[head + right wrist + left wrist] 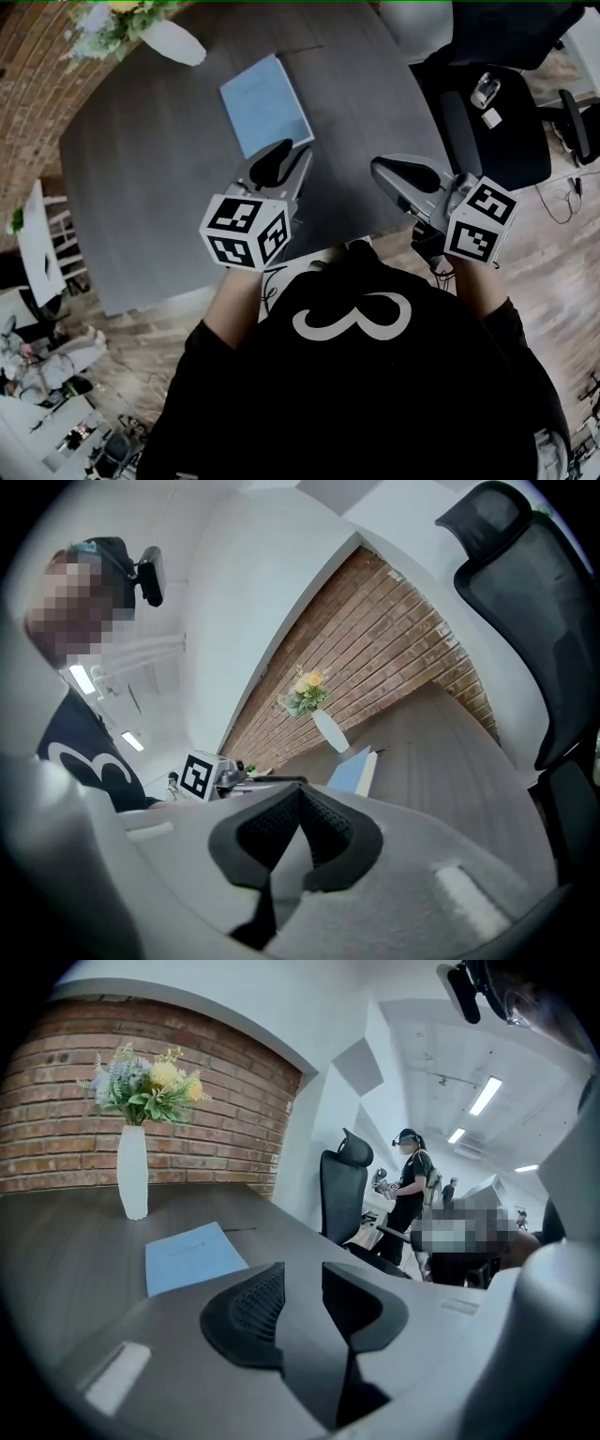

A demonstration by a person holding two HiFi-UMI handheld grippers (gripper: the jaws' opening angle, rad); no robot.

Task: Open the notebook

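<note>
The thin cover is the worry here: the notebook (pixel 267 103) lies flat and closed on the smooth dark table (pixel 150 187), so a jaw pushed at its edge could, I'd guess, just slide it toward the white vase (pixel 173 42) instead of lifting the cover. Of the 2 tools, the left gripper (pixel 281 159) has its jaws partly apart with nothing between them; the right gripper (pixel 403 173) is closed and empty. The notebook is pale blue, slim, set askew beyond both grippers, untouched
</note>
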